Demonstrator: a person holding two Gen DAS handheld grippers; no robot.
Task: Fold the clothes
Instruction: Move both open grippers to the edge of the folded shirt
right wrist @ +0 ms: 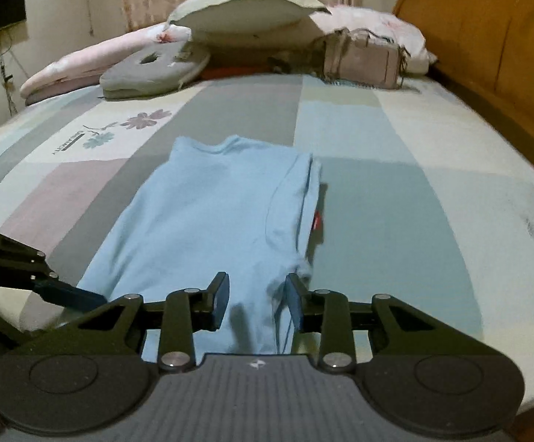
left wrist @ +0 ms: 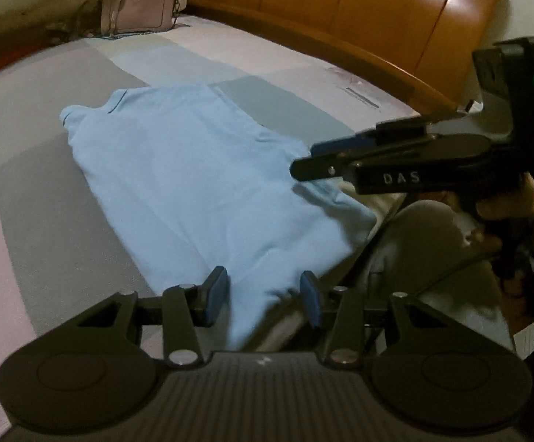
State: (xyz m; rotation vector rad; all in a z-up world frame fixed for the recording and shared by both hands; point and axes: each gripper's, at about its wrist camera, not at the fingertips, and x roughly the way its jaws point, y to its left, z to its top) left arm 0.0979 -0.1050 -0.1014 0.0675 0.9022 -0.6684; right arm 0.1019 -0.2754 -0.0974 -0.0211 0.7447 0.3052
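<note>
Cotton-like, soft and pale blue, the shirt (right wrist: pixel 208 221) lies on the bed (right wrist: pixel 395 191) folded into a long, narrow panel, its collar end far from you and its hem end hanging over the near edge. Your left tool (left wrist: pixel 265 296) sits at that near hem with its blue-padded fingers (left wrist: pixel 217 291) spread apart, loose fabric lying between them but not pinched. Your right tool (right wrist: pixel 257 304) is likewise parted, straddling the hem near the panel's right fold, where a small red tag (right wrist: pixel 316 223) shows. From the left wrist view, the right tool's matte black body reads "DAS" and your hand (left wrist: pixel 517 202) grips its handle. The bedsheet is a smooth patchwork of grey, pink, cream and teal blocks with flower prints. A glossy orange-brown padded headboard (left wrist: pixel 359 11) curves along the right; a pale pink boxy handbag (right wrist: pixel 362 60) and pillows (right wrist: pixel 244 3) lie at the far end.
</note>
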